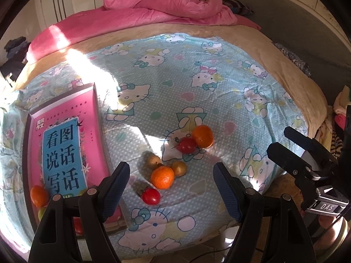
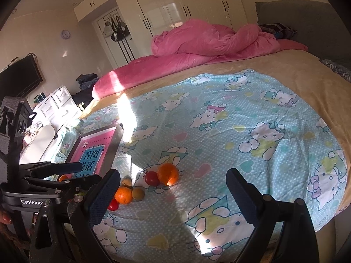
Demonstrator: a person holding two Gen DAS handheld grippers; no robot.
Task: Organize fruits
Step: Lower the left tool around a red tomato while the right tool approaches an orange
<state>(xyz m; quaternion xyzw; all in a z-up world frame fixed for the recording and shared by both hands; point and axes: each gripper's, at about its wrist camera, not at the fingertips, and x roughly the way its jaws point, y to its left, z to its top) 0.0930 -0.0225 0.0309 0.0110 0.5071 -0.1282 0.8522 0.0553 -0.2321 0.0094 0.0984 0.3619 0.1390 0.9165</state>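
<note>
In the left wrist view, the left gripper's fingers (image 1: 114, 188) hide the lower part of the pink book (image 1: 65, 149), and half cover a green fruit (image 1: 41, 213) and a red fruit (image 1: 78, 226) there. In the right wrist view, a finger (image 2: 105, 195) hides part of the red tomato (image 2: 113, 206).

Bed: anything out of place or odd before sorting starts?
Yes. Fruit lies loose on the cartoon-cat sheet rather than in a container: oranges, red tomatoes. A pink book lies among them, with more fruit at its near edge.
</note>
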